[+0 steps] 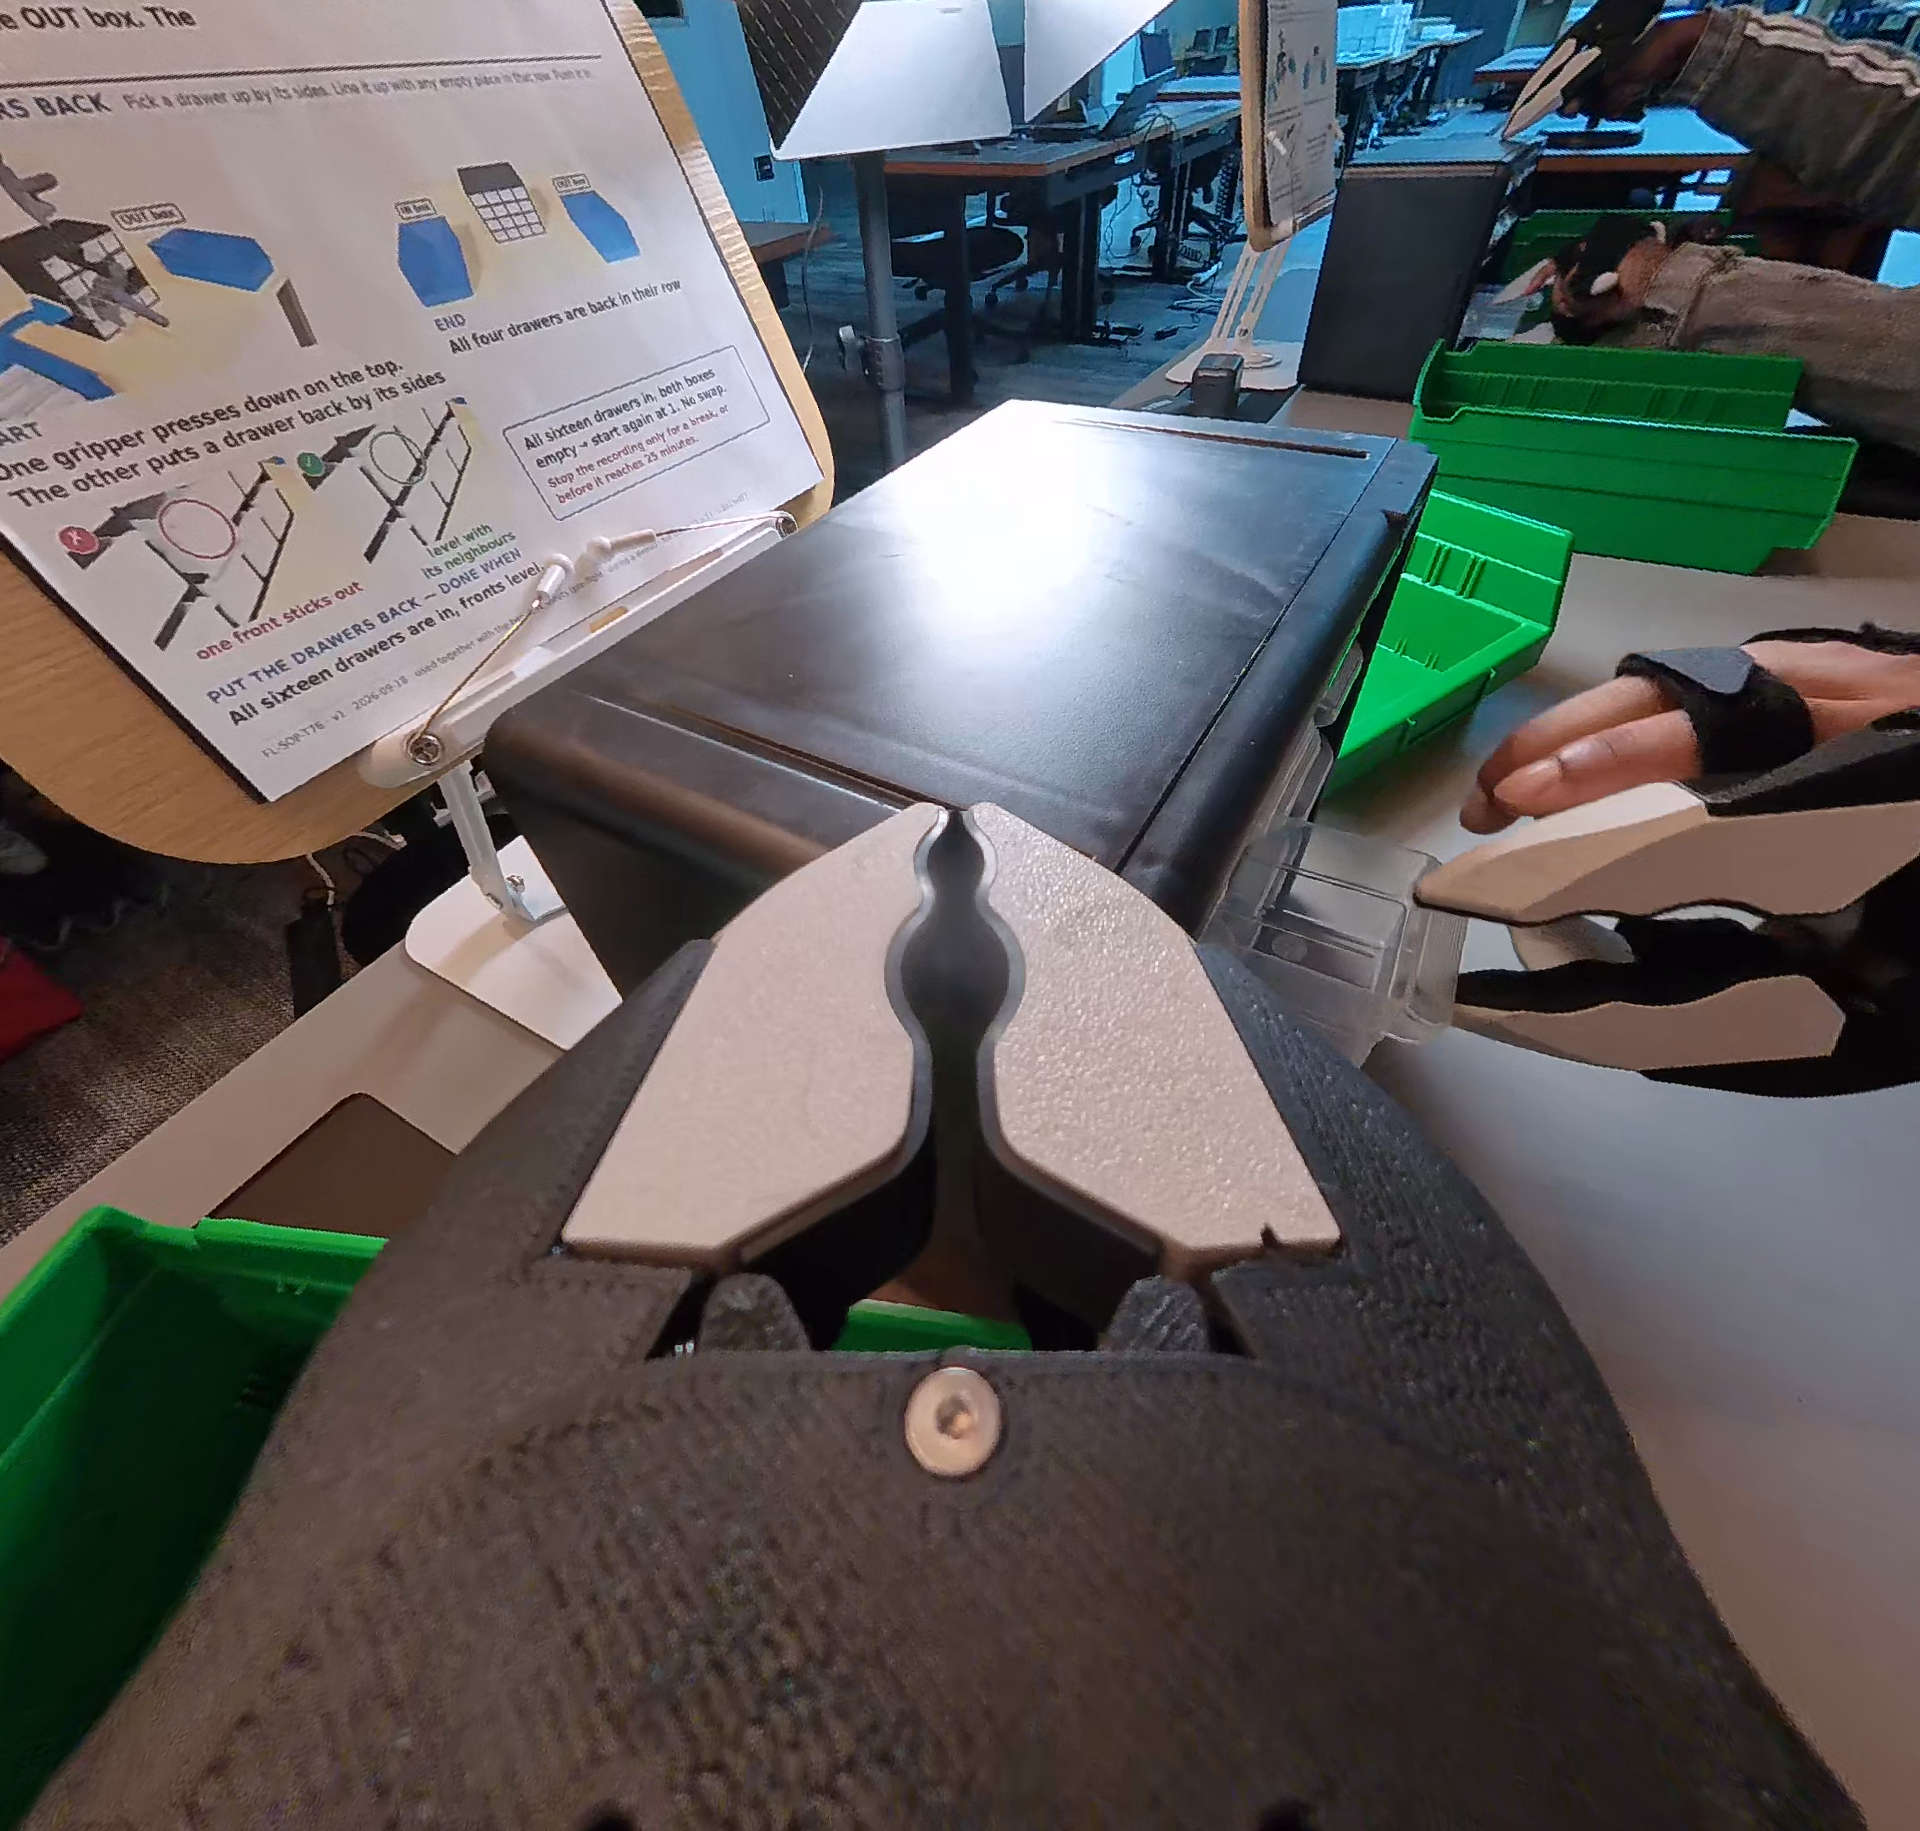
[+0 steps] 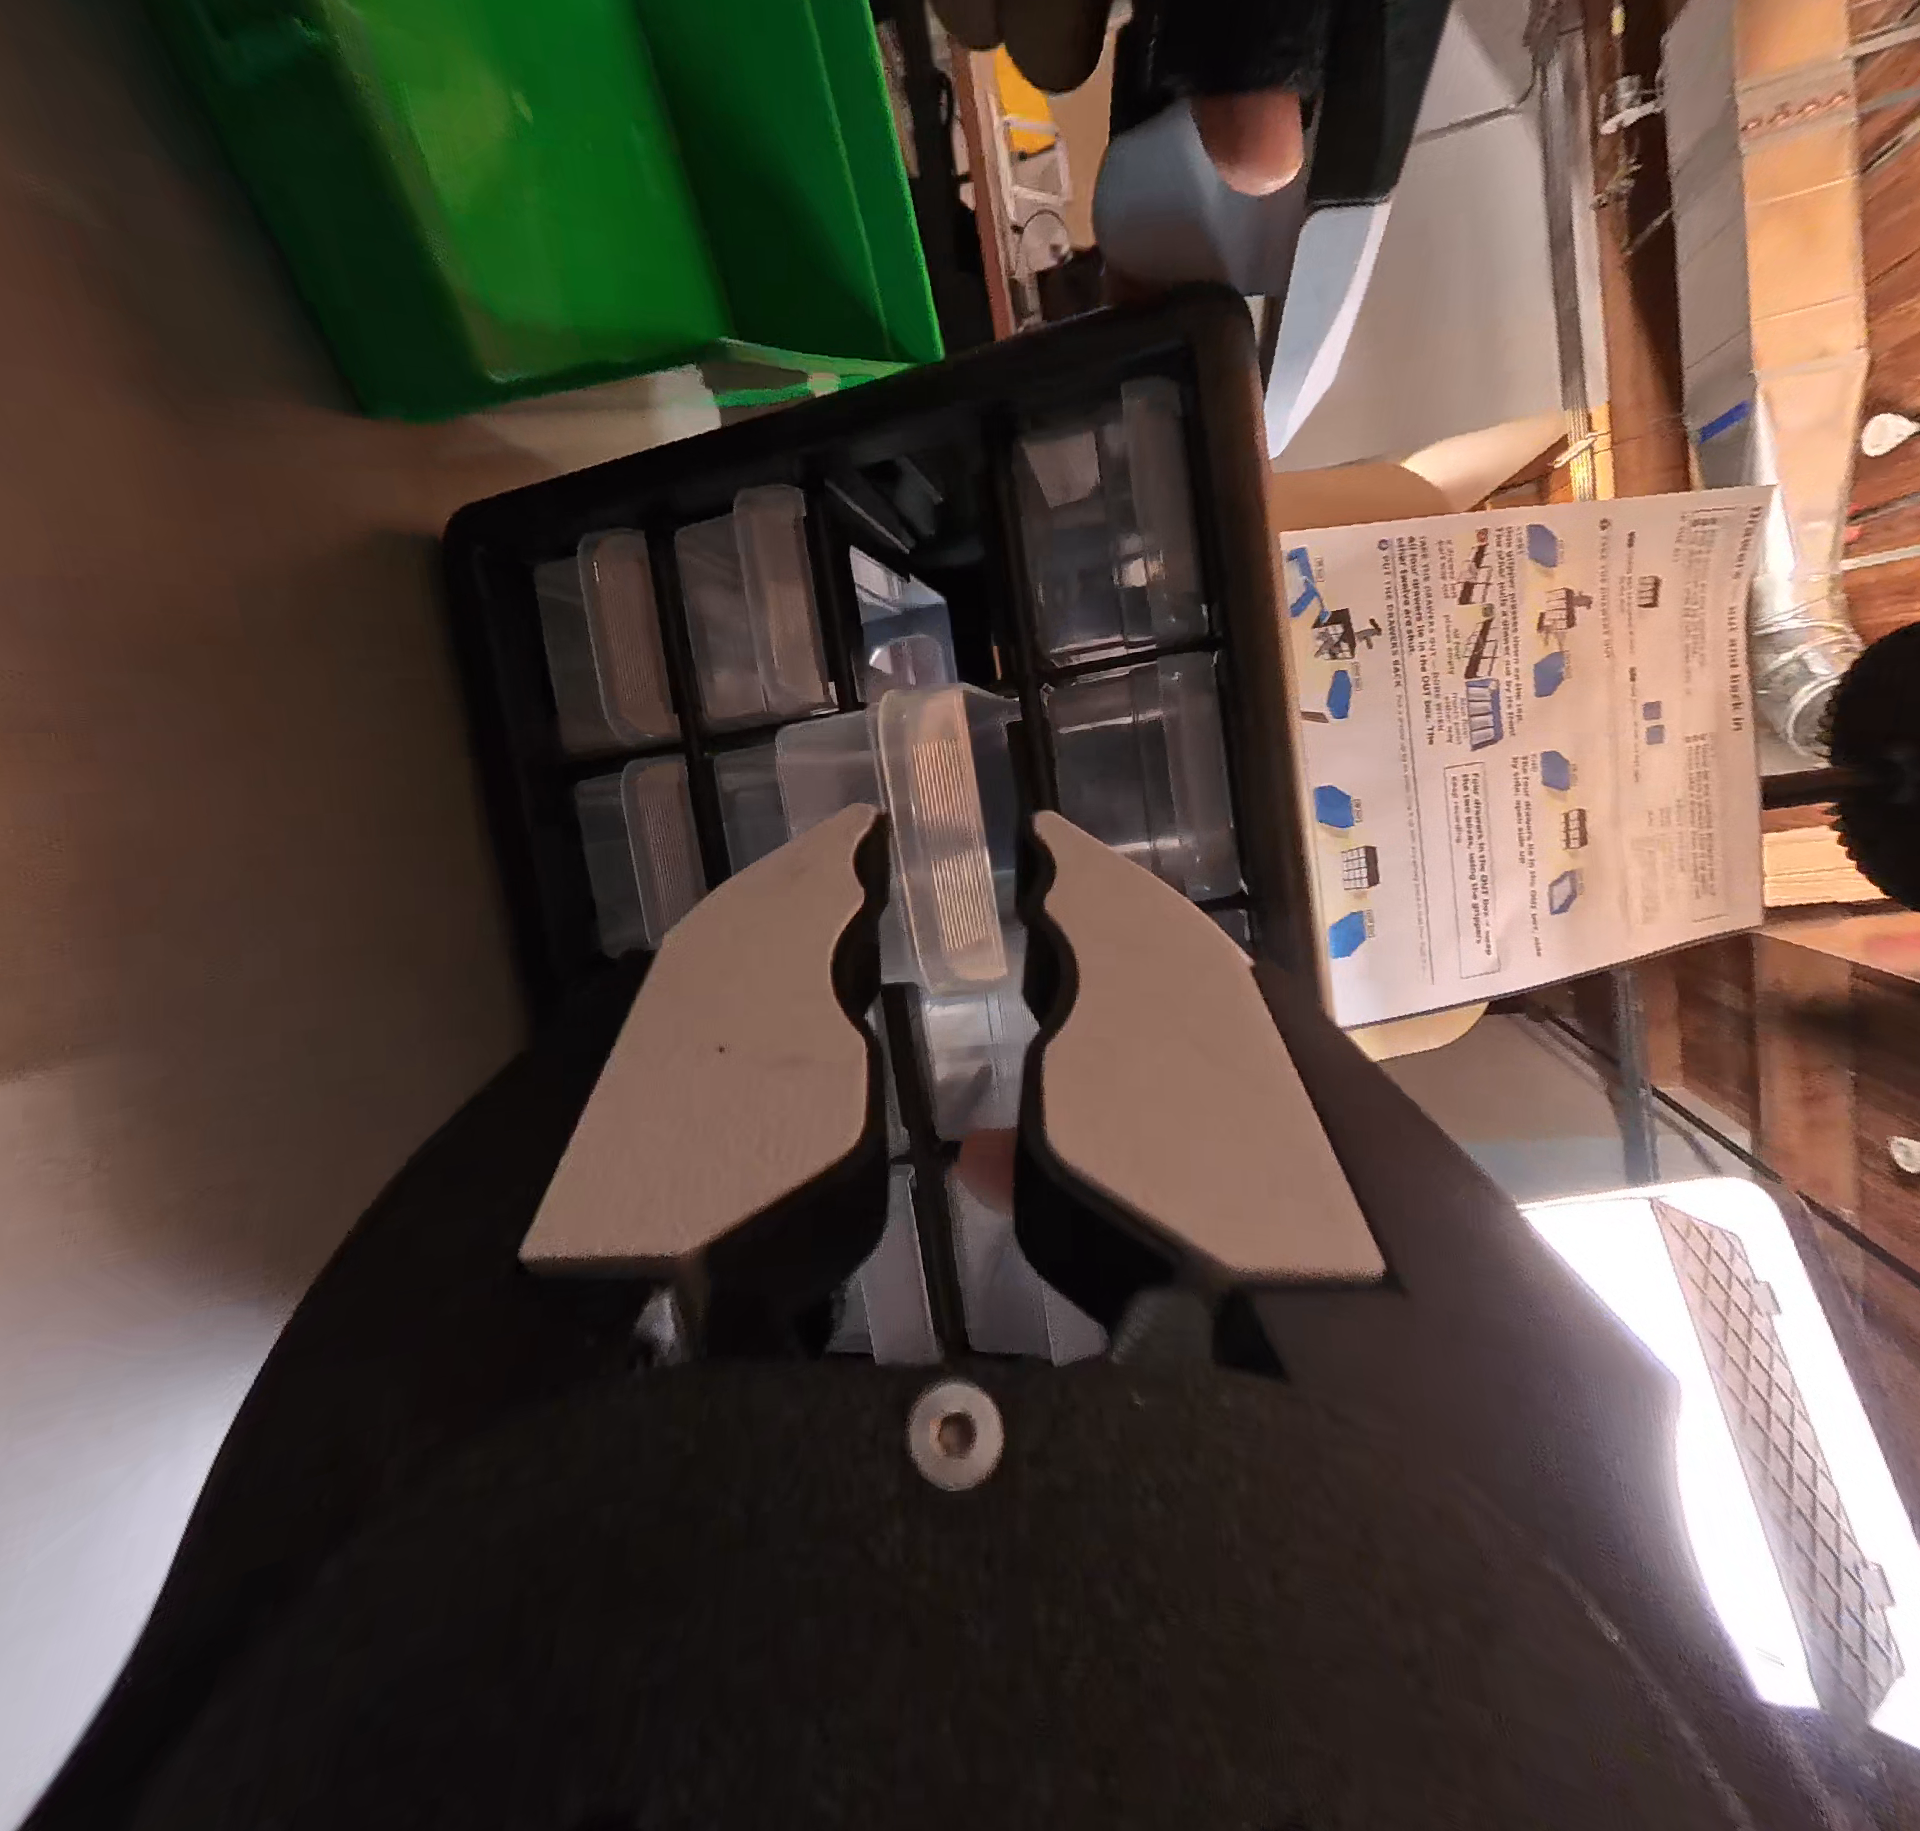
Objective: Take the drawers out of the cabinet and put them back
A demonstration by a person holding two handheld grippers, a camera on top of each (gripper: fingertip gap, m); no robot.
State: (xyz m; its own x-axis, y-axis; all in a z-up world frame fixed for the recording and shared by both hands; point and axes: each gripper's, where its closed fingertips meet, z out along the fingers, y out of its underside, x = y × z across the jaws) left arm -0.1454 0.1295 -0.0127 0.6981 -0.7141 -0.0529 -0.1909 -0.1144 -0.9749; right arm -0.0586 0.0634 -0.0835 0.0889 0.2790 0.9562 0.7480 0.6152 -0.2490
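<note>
The black cabinet [image 1: 1039, 586] stands on the table with its front to the right. My left gripper [image 1: 956, 823] is shut and empty, its tips at the near edge of the cabinet's top. My right gripper [image 1: 1439, 950] is shut on the front of a clear drawer [image 1: 1330, 908] that sticks partly out of the cabinet. In the right wrist view the gripper [image 2: 956, 825] flanks the drawer's ribbed handle [image 2: 940, 825]. The cabinet front [image 2: 1236, 534] shows several clear drawers in place and one open slot [image 2: 894, 534].
Green bins stand beyond the cabinet [image 1: 1455, 638] [image 1: 1631, 451] and at my near left [image 1: 104, 1418]. An instruction sheet on a wooden stand [image 1: 364, 327] rises left of the cabinet. Another person's arms with grippers [image 1: 1714, 88] work at the far right.
</note>
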